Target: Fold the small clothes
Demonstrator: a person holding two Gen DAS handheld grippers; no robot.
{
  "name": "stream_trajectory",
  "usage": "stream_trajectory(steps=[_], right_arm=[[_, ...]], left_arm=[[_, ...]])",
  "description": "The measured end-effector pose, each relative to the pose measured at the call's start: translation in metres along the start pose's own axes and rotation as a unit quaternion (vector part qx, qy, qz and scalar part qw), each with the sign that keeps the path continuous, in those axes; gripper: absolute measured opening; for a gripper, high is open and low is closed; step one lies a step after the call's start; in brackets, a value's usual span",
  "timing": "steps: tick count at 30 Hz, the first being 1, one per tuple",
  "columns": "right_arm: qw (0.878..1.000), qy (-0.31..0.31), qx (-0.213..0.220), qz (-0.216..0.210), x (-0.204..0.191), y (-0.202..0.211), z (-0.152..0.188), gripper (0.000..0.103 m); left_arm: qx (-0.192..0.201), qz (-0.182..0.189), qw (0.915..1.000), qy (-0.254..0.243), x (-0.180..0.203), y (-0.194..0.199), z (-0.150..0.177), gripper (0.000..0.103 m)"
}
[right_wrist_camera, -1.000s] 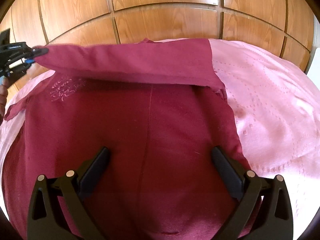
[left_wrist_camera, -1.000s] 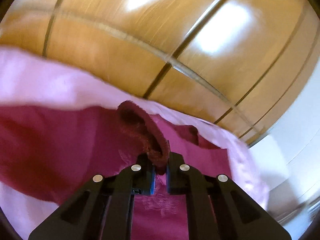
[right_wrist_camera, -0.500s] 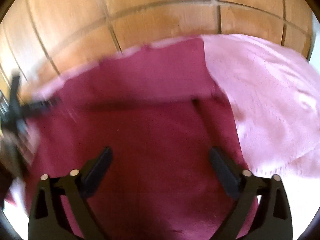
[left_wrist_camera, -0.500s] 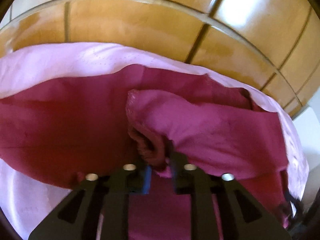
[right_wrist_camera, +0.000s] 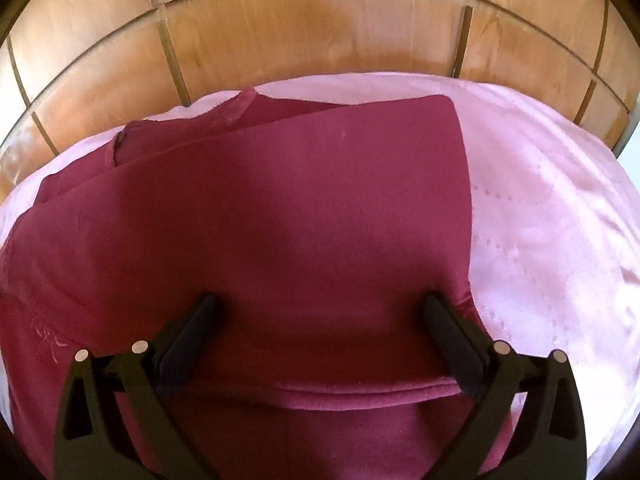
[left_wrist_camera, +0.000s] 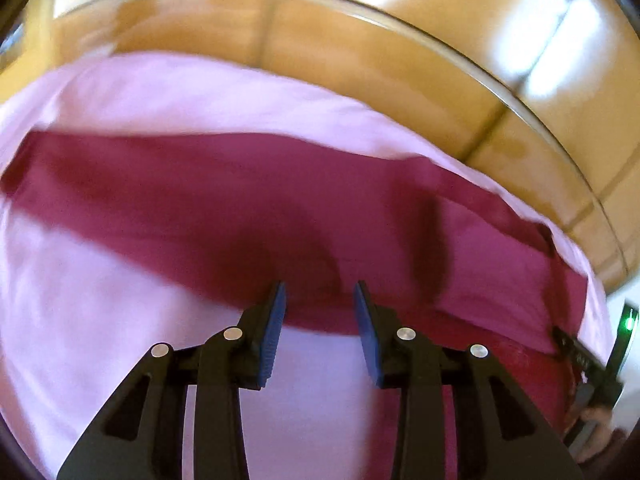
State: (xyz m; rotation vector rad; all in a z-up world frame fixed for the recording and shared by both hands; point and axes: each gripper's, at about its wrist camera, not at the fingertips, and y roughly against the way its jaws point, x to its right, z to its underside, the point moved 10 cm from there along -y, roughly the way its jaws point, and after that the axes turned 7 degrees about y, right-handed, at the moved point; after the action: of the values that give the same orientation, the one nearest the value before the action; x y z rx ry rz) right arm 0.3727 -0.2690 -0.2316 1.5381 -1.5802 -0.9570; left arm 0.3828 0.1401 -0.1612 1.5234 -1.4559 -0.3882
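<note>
Garment (right_wrist_camera: pixel 280 220) now released, folded crosswise

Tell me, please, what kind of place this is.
Probably a bedroom in a home. A maroon garment lies spread on a pink patterned bedsheet, and behind it stands a panelled wooden surface, most likely a headboard or a wardrobe.

Garment (right_wrist_camera: pixel 280 240): dark maroon cloth, lying on pink sheet. Top layer folded over the lower one; its folded edge runs across the near side, hem visible. Right edge straight, far right corner square. Far left: a seamed lower layer sticks out past the fold. Faint pale embroidery at near left. Left wrist view (left_wrist_camera: pixel 240 208): blurred.
</note>
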Motion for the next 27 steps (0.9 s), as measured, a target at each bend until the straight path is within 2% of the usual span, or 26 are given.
stream_trajectory(steps=[2,6,9,10,13,14,17,19,23,25,27], right_arm=[[1.0,-0.002,0.001,0.001,0.001,0.002,0.001,0.101],[0.999,0.006,0.014,0.045,-0.005,0.023,0.001,0.101],[0.999,0.009,0.043,0.019,-0.024,0.047,0.013,0.101],[0.999,0.018,0.044,0.004,-0.036,0.053,0.021,0.101],[0.998,0.048,0.033,-0.019,-0.06,0.052,0.042,0.101],[0.998,0.06,0.02,-0.021,-0.068,0.045,0.052,0.101],[0.997,0.065,0.028,-0.004,-0.071,0.038,0.057,0.101],[0.998,0.058,0.023,-0.013,-0.07,0.033,0.057,0.101],[0.998,0.05,0.024,-0.025,-0.066,0.03,0.053,0.101],[0.998,0.054,0.026,-0.018,-0.066,0.03,0.053,0.101],[0.998,0.055,0.026,-0.016,-0.071,0.03,0.05,0.101]], left_arm=[[-0.009,0.006,0.9991,0.042,-0.036,0.008,-0.003,0.034],[0.001,-0.001,0.9956,0.094,-0.091,0.032,-0.009,0.034],[0.014,0.001,0.9888,0.149,-0.139,0.048,-0.014,0.034],[0.026,0.001,0.9858,0.166,-0.153,0.053,-0.017,0.034],[0.058,0.0,0.9701,0.236,-0.204,0.069,-0.027,0.046],[0.071,-0.001,0.9642,0.256,-0.219,0.075,-0.031,0.046],[0.091,-0.001,0.9538,0.287,-0.251,0.087,-0.043,0.046],[0.104,-0.007,0.9514,0.29,-0.263,0.09,-0.055,0.046],[0.094,-0.012,0.951,0.294,-0.27,0.08,-0.072,0.046],[0.084,-0.005,0.9539,0.288,-0.263,0.07,-0.083,0.046],[0.077,-0.021,0.9568,0.28,-0.26,0.061,-0.092,0.046]])
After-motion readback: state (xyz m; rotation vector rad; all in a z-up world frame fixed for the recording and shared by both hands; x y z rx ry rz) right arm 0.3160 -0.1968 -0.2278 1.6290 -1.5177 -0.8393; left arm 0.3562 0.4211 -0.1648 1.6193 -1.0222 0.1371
